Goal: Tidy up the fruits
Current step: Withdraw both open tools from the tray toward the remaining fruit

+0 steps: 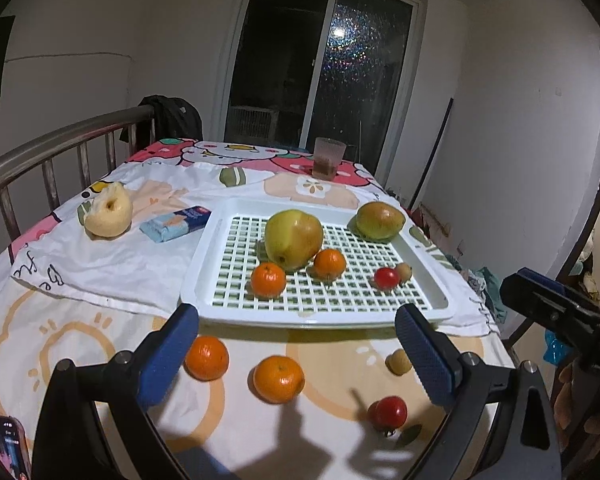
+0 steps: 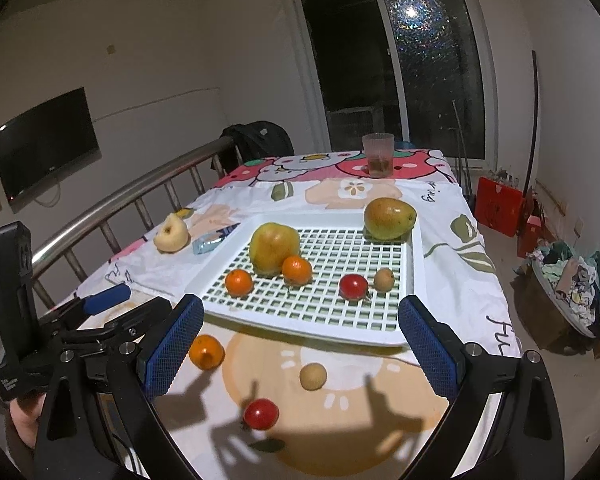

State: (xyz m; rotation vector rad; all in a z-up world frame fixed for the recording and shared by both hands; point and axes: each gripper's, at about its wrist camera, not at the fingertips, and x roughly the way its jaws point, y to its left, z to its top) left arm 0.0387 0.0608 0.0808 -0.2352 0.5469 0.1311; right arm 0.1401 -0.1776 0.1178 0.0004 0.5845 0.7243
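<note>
A white slotted tray (image 1: 204,268) (image 2: 414,264) holds a large yellow-green apple (image 1: 293,239) (image 2: 274,248), two mandarins (image 1: 268,279) (image 1: 329,263), a cherry tomato (image 1: 386,278) (image 2: 353,286), a small brown fruit (image 2: 383,279) and a mango (image 1: 380,220) (image 2: 389,218) at its far right corner. In front of the tray lie two mandarins (image 1: 207,358) (image 1: 278,378), a small brown fruit (image 1: 398,362) (image 2: 312,376) and a tomato (image 1: 390,412) (image 2: 261,413). My left gripper (image 1: 296,356) and right gripper (image 2: 300,352) are open and empty above these loose fruits.
A bitten pear (image 1: 109,211) and a blue packet (image 1: 176,224) lie left of the tray. A plastic cup (image 1: 329,158) stands at the table's far end. A metal railing (image 1: 40,148) runs along the left. A phone (image 1: 4,448) lies at the near left corner.
</note>
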